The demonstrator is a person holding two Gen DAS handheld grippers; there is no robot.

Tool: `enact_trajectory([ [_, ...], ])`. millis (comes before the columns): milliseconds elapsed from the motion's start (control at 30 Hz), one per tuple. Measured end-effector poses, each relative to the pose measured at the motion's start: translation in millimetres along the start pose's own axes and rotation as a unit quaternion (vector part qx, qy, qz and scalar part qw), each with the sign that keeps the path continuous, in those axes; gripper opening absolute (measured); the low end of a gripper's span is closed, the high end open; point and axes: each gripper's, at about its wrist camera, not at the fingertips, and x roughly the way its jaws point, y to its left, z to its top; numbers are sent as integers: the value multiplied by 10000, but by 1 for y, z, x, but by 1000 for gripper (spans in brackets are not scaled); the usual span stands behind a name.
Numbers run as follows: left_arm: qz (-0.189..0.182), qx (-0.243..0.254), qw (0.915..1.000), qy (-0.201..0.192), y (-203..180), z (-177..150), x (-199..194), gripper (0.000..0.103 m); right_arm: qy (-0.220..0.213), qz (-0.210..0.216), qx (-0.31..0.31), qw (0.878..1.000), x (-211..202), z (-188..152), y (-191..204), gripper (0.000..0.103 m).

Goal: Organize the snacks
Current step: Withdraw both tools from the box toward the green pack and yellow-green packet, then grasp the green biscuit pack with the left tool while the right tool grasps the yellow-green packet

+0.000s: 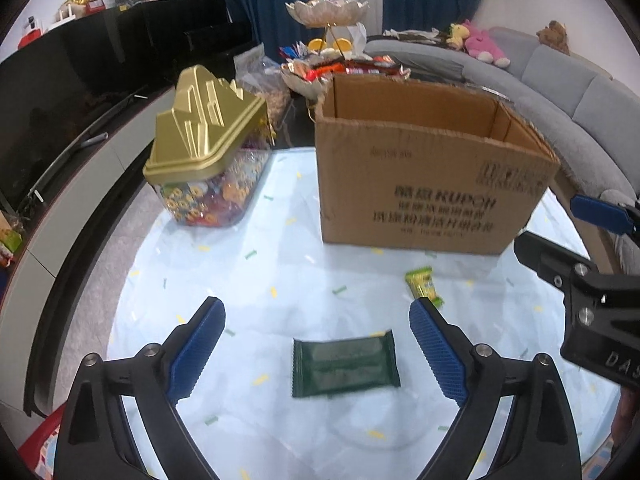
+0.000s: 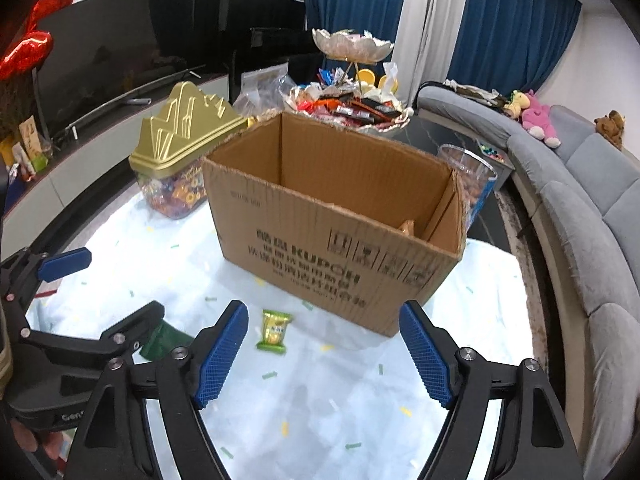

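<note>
- Left tool (image 1: 317,344) angled down over the counter (image 1: 248,360), blue ribbed pads spread wide, gripping nothing.
- Between those pads, flat on the counter's pale speckled cover – a dark green snack packet (image 1: 345,363), rectangular, crimped at both short ends, touching neither pad.
- Right tool (image 2: 324,354) likewise tilted downward, pads well apart and empty; only bare counter cover in the gap.
- Just beyond the right tool's left pad – a small yellow-green snack packet (image 2: 273,331), lying flat, glossy, with a lighter yellow middle; not touched.
- Same small packet seen from the left wrist view just past the left tool's right pad, between it and the cardboard box (image 1: 424,176).
- Cardboard box upright at the counter's middle, top open, flaps down inside, dark print on the near face; from the right wrist view its interior shows brown walls and a folded flap, contents not visible.
- Left of the box, a clear candy jar (image 1: 208,156) with a gold mountain-shaped lid, full of colourful sweets.
- Behind the box, a tiered dish (image 2: 352,80) piled with wrapped snacks.
- Each tool visible at the edge of the other's view, both held low near the counter; a hand (image 2: 28,440) partly visible at the lower left of the right wrist view.
</note>
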Motion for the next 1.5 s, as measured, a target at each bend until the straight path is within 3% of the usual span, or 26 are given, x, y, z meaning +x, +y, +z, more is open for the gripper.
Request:
enact_trajectory([
  [800,-264,-198,9992,229,-11,-51,39,100,337,347,-171,9987,46,-22,13,79],
  [1500,-168,-320,9979,544,-9,-57,81,100,739,561,-99,9956,98,-25,19,79],
])
